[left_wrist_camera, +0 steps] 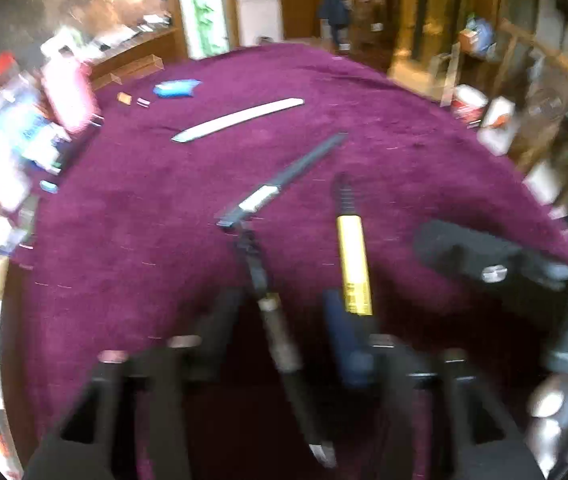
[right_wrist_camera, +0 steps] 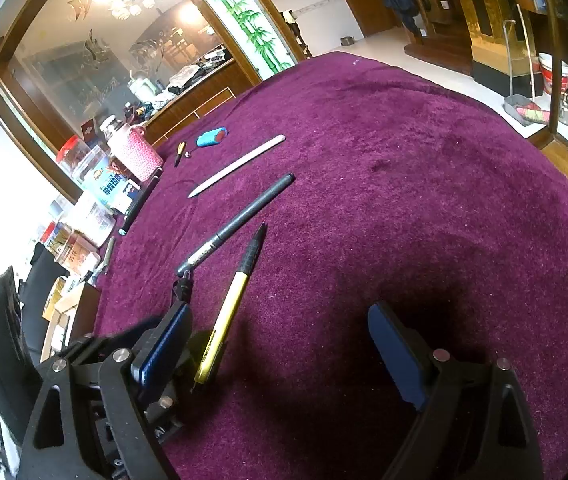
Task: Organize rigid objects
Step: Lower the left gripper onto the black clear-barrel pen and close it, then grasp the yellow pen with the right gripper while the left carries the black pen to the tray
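While the left tongs (left_wrist_camera: 280, 320) sit low over the purple table (right_wrist_camera: 404, 160), a dark slim pen (left_wrist_camera: 280, 336) runs lengthwise between their fingers; the blur leaves it unclear whether the pads press on it, so I cannot tell if they grip it. Just right of that pen lies a yellow pen (right_wrist_camera: 230, 300) with a black tip, pointing far. Beyond the two, a grey marker (right_wrist_camera: 240, 220) lies slanted, its near end close to the dark pen's far tip. Farther off rests a white stylus (right_wrist_camera: 238, 166), and past it a blue case (right_wrist_camera: 211, 137) near the table's far left edge. Jars and boxes (right_wrist_camera: 96, 184) crowd the left edge. Right tongs (right_wrist_camera: 280, 344) stand wide open, holding nothing, the yellow pen's near end just beside their left finger
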`<state>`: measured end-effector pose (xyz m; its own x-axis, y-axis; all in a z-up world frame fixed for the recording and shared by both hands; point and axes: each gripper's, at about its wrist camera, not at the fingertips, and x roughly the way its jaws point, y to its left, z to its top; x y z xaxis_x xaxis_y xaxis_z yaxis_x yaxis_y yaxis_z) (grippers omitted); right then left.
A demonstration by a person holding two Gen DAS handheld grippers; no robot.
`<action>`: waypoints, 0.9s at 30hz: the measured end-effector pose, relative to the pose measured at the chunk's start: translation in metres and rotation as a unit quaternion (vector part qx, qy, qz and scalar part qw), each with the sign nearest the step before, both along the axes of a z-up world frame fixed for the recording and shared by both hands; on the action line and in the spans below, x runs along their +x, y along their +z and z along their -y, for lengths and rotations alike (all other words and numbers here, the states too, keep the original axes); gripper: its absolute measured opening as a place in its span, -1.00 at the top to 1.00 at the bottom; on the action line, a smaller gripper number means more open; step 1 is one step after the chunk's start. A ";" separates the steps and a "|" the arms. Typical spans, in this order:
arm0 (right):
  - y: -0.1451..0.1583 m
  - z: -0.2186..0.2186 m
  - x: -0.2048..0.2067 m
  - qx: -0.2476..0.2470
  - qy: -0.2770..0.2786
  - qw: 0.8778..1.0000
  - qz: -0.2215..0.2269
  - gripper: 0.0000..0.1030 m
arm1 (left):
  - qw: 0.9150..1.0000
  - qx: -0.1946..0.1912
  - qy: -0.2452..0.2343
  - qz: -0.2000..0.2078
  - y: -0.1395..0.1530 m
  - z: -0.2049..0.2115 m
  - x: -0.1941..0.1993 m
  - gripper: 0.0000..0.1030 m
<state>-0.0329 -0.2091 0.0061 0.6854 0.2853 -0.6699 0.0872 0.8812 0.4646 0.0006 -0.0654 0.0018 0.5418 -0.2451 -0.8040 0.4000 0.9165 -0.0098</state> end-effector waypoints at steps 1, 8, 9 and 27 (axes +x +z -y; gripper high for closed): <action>0.000 0.000 0.000 0.000 0.000 1.000 0.000 -0.78 | 1.000 -0.004 0.007 -0.001 0.002 -0.005 -0.001 0.81; 0.003 -0.015 0.003 -0.044 0.009 0.999 -0.021 -0.78 | 0.995 -0.096 0.030 -0.011 0.025 -0.063 -0.027 0.81; 0.004 -0.019 0.004 -0.041 0.016 0.999 -0.025 -0.78 | 0.994 -0.102 0.031 -0.007 0.030 -0.069 -0.032 0.81; 0.010 -0.081 0.026 -0.171 0.060 0.982 -0.050 0.83 | 0.966 -0.193 0.163 0.050 0.071 -0.260 -0.123 0.80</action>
